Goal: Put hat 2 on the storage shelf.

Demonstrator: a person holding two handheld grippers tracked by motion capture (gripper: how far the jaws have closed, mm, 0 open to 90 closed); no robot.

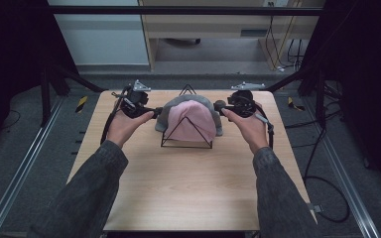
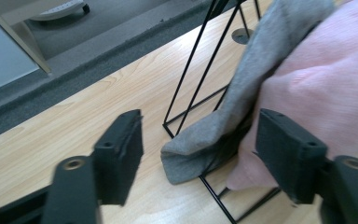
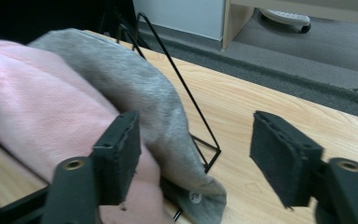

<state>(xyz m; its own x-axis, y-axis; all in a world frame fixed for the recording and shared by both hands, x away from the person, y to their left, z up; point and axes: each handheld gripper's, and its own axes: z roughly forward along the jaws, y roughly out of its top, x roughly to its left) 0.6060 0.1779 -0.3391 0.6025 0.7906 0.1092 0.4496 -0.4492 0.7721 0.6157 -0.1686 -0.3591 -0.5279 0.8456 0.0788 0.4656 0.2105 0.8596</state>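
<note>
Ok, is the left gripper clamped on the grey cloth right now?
No: in the left gripper view the left gripper stands open, its fingers apart on either side of the grey cloth without pressing it.

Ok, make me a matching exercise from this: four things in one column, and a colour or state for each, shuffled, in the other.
Things:
1. top cloth
2. lower cloth
3. wire rack
4. left tongs

Descriptions:
A. black, thin rods
B. pink
C. open, nothing pinched
D. grey, one end hanging down to the table

Pairs: 1-B, 2-D, 3-A, 4-C
</note>
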